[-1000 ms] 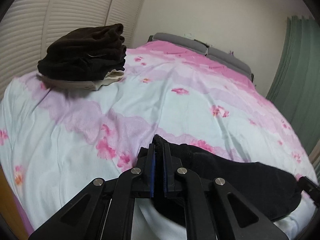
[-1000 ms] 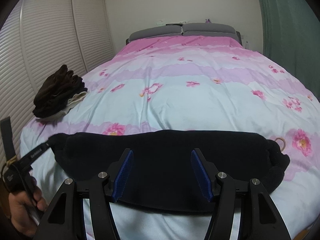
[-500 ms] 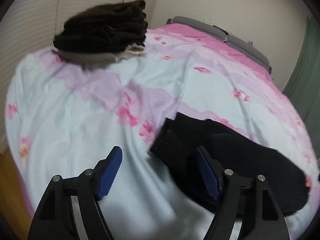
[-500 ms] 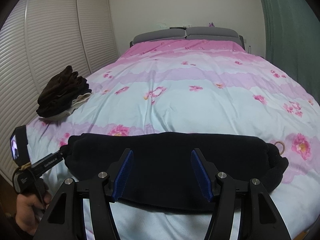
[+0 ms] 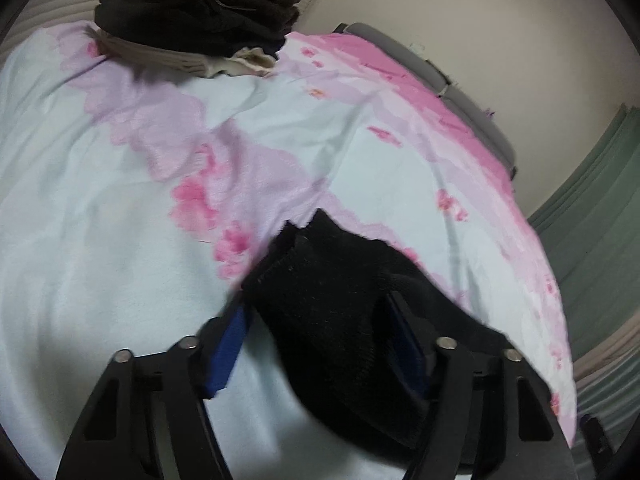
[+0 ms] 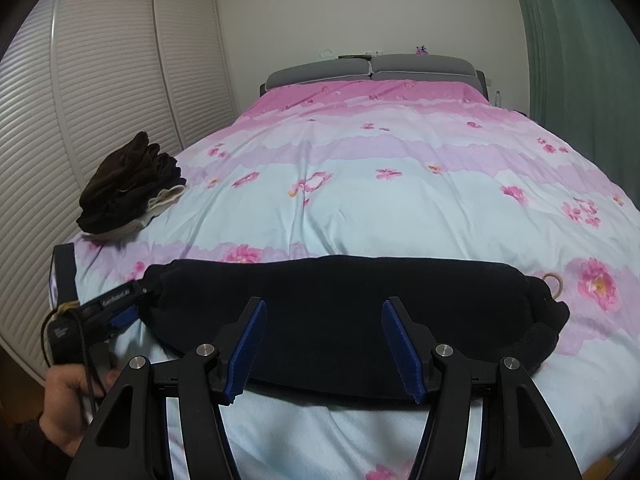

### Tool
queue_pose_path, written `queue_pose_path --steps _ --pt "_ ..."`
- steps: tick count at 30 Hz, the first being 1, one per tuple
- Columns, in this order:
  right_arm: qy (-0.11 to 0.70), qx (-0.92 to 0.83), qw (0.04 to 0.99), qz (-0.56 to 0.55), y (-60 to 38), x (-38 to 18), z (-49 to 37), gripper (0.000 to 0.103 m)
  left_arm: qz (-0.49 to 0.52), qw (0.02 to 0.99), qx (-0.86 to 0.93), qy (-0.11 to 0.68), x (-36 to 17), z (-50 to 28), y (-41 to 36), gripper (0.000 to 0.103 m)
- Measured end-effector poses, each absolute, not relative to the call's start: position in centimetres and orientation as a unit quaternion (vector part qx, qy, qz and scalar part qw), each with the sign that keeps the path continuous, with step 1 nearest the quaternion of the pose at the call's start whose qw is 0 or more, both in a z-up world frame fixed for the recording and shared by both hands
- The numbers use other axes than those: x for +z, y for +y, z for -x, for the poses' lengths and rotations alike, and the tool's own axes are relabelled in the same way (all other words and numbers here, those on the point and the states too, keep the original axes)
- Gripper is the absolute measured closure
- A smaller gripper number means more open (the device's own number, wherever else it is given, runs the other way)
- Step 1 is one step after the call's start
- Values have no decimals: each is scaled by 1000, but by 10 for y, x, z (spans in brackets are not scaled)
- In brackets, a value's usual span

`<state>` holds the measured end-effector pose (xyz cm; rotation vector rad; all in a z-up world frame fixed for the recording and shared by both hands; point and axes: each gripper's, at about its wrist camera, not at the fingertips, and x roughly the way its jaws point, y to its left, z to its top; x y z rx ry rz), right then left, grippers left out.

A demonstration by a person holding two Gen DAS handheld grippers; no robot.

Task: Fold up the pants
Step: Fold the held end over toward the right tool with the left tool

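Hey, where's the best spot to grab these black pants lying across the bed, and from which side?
Probably the black pants at their left end, coming from the foot of the bed: the layered edges there lie flat and exposed, and the left gripper already straddles them.

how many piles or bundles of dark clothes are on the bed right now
2. The black pants lie folded in a long strip across the near edge of the bed. A stack of folded dark clothes sits at the bed's left edge by the closet doors. Others may lie out of view.
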<state>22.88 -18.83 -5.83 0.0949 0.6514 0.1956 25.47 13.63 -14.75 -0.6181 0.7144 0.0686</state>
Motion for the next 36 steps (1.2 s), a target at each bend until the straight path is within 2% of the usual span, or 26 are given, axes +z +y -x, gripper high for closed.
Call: queue_pose_path --steps 6,8,10,13,18,28,35,36 --pt "324 97 940 -48 -189 -62 -227 42 324 877 27 354 -163 -262 142 45" --pt "325 95 940 -46 -190 -63 -227 42 312 884 26 347 -161 -259 138 53" --pt "326 95 940 -45 -190 -63 -227 42 294 892 25 342 -156 -256 131 66" --pt "325 92 940 -48 -192 -62 -227 42 267 902 30 339 -144 -255 124 74" --pt "317 59 945 -49 -208 -57 -223 42 193 930 35 312 -111 -248 102 79" --pt "304 2 950 -64 -262 -46 -207 42 65 975 10 215 -29 -224 28 81" --pt "282 -31 956 -77 -309 -28 -185 42 -28 985 -36 169 11 -227 -73 83" --pt "279 -38 956 -81 -320 -26 -180 42 -38 984 -44 168 12 -229 -88 86"
